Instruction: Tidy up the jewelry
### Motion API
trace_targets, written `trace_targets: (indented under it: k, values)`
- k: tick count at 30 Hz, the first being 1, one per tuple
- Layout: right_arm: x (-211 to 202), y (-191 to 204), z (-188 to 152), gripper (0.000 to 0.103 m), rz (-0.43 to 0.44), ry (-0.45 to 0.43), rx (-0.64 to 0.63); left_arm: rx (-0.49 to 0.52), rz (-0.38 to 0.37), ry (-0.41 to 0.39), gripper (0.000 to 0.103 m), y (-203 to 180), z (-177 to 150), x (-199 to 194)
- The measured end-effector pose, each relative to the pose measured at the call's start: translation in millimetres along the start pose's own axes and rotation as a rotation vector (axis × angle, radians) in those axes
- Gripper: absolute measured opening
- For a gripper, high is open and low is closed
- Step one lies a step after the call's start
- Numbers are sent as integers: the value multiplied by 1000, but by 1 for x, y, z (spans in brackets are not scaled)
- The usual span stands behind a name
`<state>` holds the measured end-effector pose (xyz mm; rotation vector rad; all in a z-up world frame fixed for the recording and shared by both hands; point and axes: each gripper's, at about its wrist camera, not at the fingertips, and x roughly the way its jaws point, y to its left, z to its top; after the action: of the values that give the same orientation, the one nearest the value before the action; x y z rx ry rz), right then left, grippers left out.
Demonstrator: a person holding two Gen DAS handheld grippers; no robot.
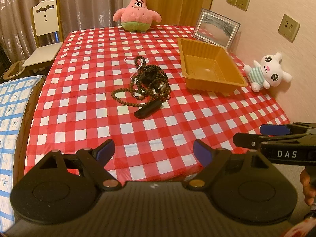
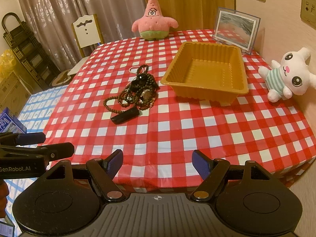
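Left wrist: right claw [image 1: 246, 136] reads "DAS".

Your left gripper [image 1: 154, 150] hangs over the near edge of the red-checked tablecloth [image 1: 177, 118], its 2 blue-padded jaws wide apart with nothing between them. Your right gripper [image 1: 254, 136] reaches in from the right, seen side-on. Mid-table lies a tangled heap of dark bead strands [image 1: 146, 83] with a watch [image 1: 163, 86] in it and a black bar-shaped object [image 1: 148, 109] at its near side. The empty gold tray [image 1: 235, 83] sits to the right, well apart from the heap.
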<state>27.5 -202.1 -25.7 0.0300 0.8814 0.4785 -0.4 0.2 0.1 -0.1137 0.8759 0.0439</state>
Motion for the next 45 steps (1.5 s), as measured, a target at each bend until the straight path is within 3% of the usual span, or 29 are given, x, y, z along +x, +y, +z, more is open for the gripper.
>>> trace_targets:
  k: [45]
  values:
    - [5,7,6,76,-4,2,-2,-2,-4,0,85,6,14,5]
